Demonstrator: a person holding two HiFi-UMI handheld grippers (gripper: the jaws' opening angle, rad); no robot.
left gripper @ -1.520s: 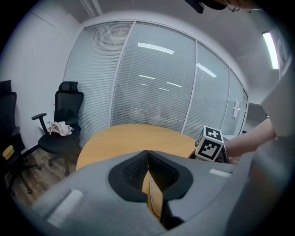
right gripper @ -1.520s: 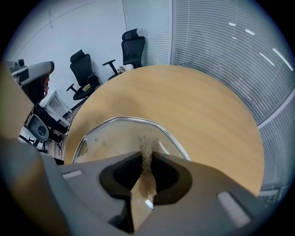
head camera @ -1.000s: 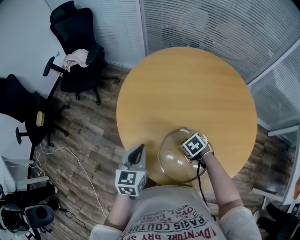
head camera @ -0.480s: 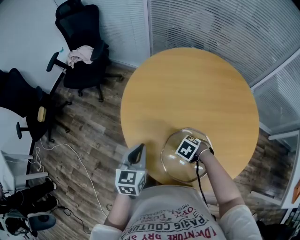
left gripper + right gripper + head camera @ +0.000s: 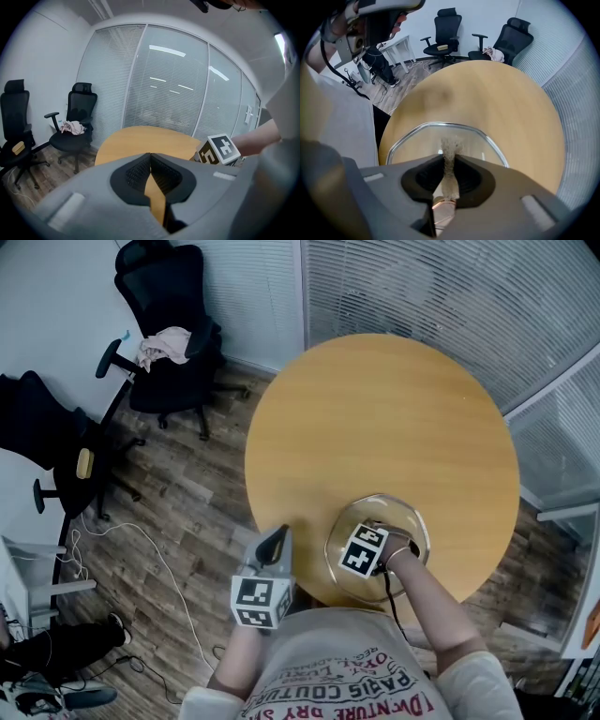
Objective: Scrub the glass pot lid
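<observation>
At the round wooden table's (image 5: 384, 418) five o'clock edge lies the clear, metal-rimmed glass pot lid (image 5: 405, 524). Over it, the right gripper (image 5: 450, 174) pinches a greyish fibrous scrub pad (image 5: 450, 149). The left gripper (image 5: 151, 174), jaws together and empty, hovers at seven o'clock.

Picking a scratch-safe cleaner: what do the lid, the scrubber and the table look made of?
Lid: clear glass, the table shows through; shiny metal-looking rim.
Scrubber: pale fibrous tuft, exact fibre unclear.
Table: matte wood-look top, possibly laminate.

Shirt (image 5: 349, 684) print, upside down, partly legible: "PARIS COUTURE", "DVENTURE"; remaining lines too small to read
</observation>
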